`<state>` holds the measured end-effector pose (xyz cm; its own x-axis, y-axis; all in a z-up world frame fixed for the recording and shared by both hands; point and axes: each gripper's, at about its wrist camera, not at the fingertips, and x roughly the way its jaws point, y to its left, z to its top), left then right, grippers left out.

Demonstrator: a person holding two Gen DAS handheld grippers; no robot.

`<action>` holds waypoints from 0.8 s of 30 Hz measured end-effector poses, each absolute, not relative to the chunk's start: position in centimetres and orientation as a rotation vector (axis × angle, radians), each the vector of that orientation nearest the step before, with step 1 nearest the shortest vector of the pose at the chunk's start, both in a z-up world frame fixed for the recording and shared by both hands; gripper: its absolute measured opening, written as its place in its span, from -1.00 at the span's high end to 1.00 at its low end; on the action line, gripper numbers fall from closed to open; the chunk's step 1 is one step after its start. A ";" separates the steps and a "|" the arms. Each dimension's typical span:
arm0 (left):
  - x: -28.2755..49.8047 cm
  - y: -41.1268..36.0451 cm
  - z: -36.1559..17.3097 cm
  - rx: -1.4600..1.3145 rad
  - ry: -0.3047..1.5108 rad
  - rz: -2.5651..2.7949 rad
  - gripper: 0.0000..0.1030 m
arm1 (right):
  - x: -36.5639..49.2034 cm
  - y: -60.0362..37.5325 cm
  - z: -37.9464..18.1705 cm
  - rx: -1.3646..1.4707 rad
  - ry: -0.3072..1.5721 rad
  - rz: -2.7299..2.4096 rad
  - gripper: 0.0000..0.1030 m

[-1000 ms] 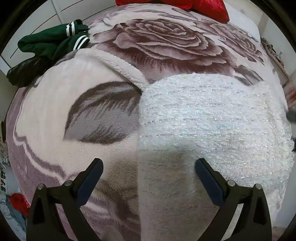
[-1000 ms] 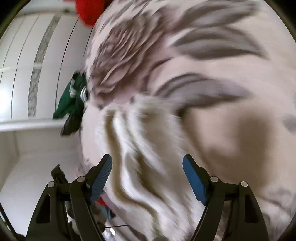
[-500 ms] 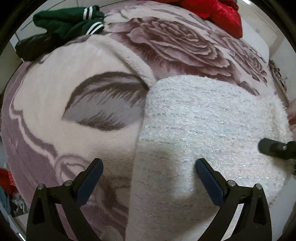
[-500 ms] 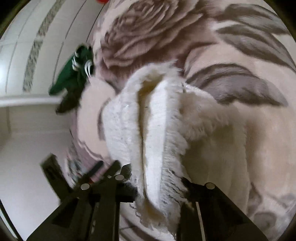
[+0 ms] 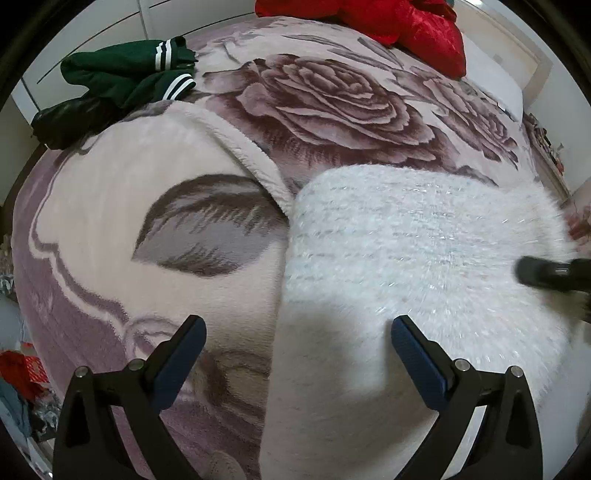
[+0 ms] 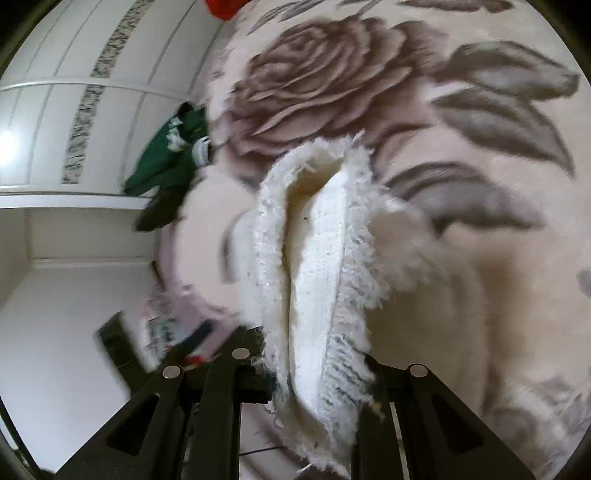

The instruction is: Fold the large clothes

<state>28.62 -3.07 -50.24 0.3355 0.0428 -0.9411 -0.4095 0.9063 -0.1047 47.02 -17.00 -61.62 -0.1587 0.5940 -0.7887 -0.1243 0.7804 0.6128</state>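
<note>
My right claw is clamped on the fringed edge of the fluffy white knitted garment, the bunched cloth rising straight out from between its closed pads and away from me across the bed. My left claw hangs with its blue pads wide apart and nothing between them, right over the garment's near left edge, which runs away from me between the two pads. The garment lies flat on the plush pink blanket with brown roses, its long side running across from left to right, so the left claw is nearest the free corner. Farther off, a dark green jacket with white stripes and a red satin cushion lie well clear of any fold.
</note>
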 end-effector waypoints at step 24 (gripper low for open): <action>27.7 -6.1 -53.8 -0.267 1.262 0.290 -1.00 | 36.3 -24.1 -68.2 0.555 1.801 0.755 -0.18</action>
